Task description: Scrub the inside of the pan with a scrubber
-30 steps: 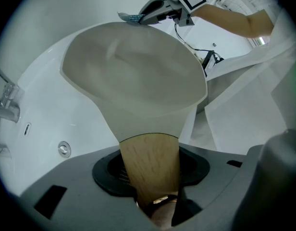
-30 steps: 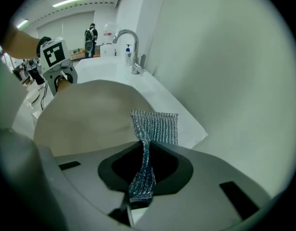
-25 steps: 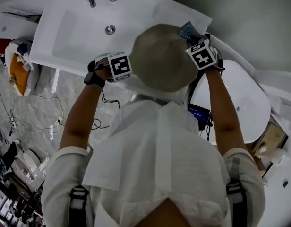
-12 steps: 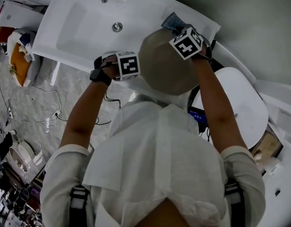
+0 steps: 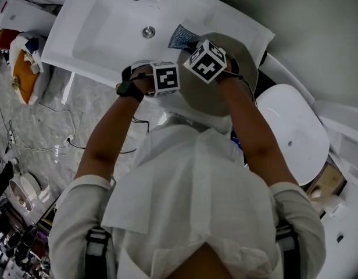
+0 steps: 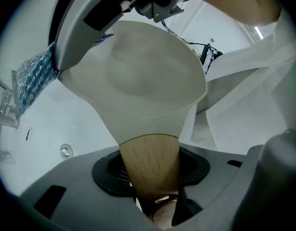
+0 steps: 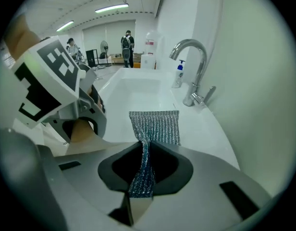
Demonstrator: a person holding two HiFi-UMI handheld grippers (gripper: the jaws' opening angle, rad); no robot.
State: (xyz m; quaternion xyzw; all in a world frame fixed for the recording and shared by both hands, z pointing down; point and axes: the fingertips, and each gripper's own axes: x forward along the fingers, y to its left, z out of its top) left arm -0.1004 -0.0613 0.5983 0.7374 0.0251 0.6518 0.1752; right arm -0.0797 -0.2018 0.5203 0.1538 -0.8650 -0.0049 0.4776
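A cream pan [image 5: 222, 83] is held over the right end of the white sink [image 5: 103, 36]. My left gripper [image 6: 155, 198] is shut on its wooden handle [image 6: 150, 165]; the pan's body [image 6: 143, 76] fills the view ahead of it. My right gripper [image 7: 141, 179] is shut on a blue-grey mesh scrubber [image 7: 153, 126], which hangs out past its jaws. From above, the scrubber [image 5: 182, 36] sticks out at the pan's far left rim, over the sink's edge. The right gripper's marker cube [image 5: 205, 61] sits above the pan, close to the left one [image 5: 165, 78].
A chrome faucet [image 7: 191, 66] and a soap bottle [image 7: 179, 76] stand at the back of the sink; its drain [image 5: 148, 32] shows in the basin. A white toilet lid [image 5: 289, 129] lies to the right. Cables and clutter [image 5: 22, 68] cover the floor at left.
The right gripper has carried the scrubber leftward across the pan, from its right rim to its far left rim by the sink. The left gripper keeps its hold on the handle.
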